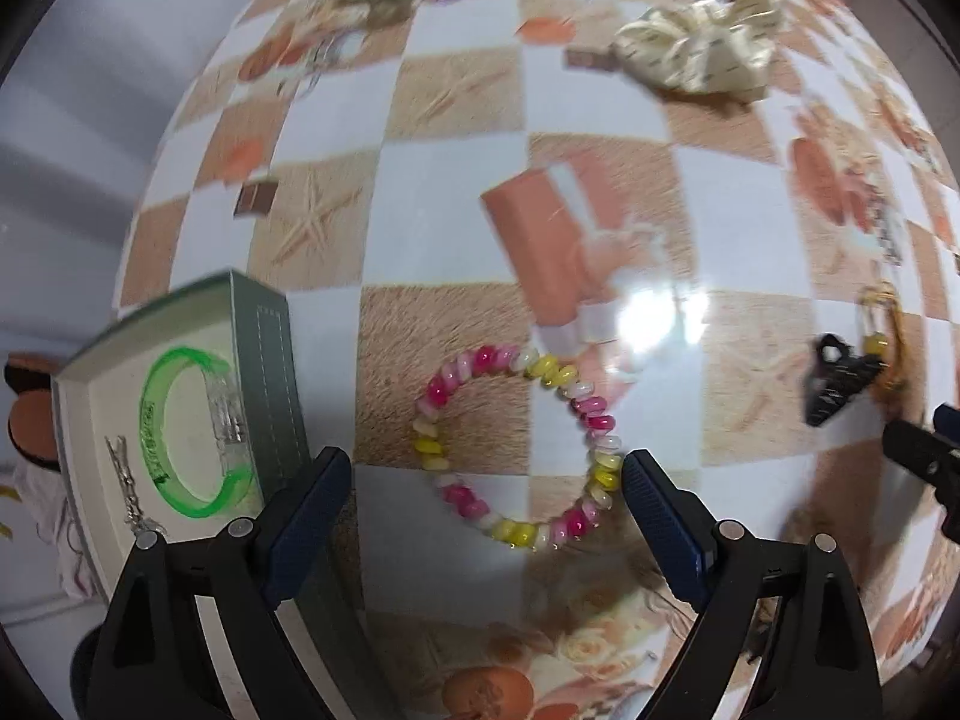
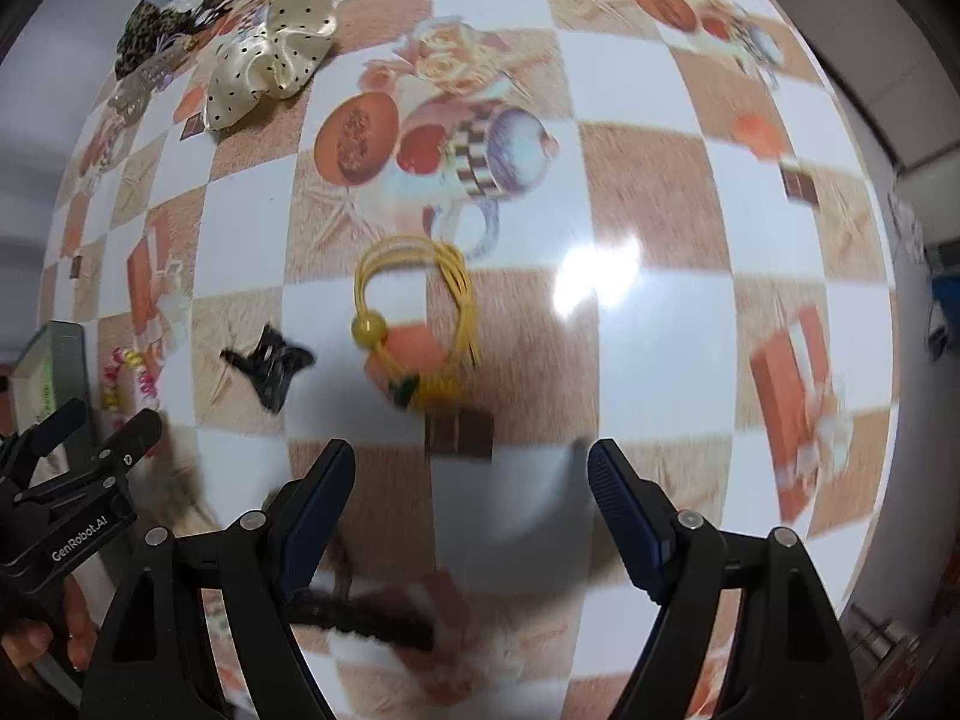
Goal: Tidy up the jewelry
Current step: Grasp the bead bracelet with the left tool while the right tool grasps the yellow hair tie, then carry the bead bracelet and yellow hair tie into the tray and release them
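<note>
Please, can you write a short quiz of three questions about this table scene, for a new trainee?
1. True or false: the green bangle lies inside the box.
2. What is under the left claw? A) scrunchie B) bead bracelet C) black clip
3. What colour is the hair tie ahead of the right claw?

Key: 1 true; 2 B, the bead bracelet; 3 yellow.
</note>
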`<state>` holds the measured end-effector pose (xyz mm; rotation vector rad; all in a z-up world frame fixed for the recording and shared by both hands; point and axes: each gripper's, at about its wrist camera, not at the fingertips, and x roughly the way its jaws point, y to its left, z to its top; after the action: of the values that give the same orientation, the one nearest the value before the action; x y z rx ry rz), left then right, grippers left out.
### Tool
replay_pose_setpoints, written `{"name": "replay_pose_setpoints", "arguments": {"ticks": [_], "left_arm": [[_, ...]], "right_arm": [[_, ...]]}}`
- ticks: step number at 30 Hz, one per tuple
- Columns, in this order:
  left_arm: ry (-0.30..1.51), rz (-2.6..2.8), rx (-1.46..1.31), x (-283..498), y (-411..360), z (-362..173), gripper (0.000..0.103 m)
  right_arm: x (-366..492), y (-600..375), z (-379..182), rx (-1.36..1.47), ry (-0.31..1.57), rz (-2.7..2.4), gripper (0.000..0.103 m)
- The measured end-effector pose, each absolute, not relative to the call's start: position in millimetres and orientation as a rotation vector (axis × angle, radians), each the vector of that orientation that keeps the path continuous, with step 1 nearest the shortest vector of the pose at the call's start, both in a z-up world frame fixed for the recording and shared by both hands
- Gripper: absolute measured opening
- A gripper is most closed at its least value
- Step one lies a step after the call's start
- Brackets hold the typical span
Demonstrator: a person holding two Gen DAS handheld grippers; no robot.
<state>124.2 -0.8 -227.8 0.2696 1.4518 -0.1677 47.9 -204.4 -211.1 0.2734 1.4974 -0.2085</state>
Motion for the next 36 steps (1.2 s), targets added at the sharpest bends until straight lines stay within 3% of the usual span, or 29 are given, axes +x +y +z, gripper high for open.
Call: {"name": "replay_pose_setpoints", "arguments": {"ticks": [9, 14, 16, 19, 22, 23, 24, 36], "left_arm": [[1.458, -0.196, 0.176, 128.9, 2.2, -234.8, 0.095], [1.439, -0.249, 0.187, 116.8, -9.5, -230.7, 0.07], [1.433, -0.27, 0.204, 113.9, -15.6, -228.5, 0.062], [1.426, -0.288, 0.217, 111.6, -21.7, -226.1, 0.049], [1.42, -0.305, 0.225, 110.5, -26.8, -224.1, 0.03], [1.42, -0.311, 0.225, 110.5, -27.1, -223.7, 0.022], [1.424, -0.317, 0.218, 109.7, -27.3, -223.9, 0.022], [1.372, -0.387, 0.132, 101.3, -13.0, -177.2, 0.022]], "right_arm": [[75.1, -197.6, -220.5, 0.151, 1.452, -0.222, 0.083], [78.8, -191.9, -219.8, 0.139, 1.442, -0.216, 0.079], [73.3, -190.4, -215.9, 0.131, 1.436, -0.208, 0.073], [75.1, -182.8, -210.8, 0.117, 1.432, -0.196, 0.054], [77.5, -171.2, -205.0, 0.114, 1.43, -0.198, 0.029], [79.6, -168.8, -204.2, 0.112, 1.431, -0.199, 0.014], [80.1, -168.0, -203.7, 0.111, 1.433, -0.202, 0.005], [59.9, -187.3, -166.1, 0.346, 1.395, -0.165, 0.004]]}}
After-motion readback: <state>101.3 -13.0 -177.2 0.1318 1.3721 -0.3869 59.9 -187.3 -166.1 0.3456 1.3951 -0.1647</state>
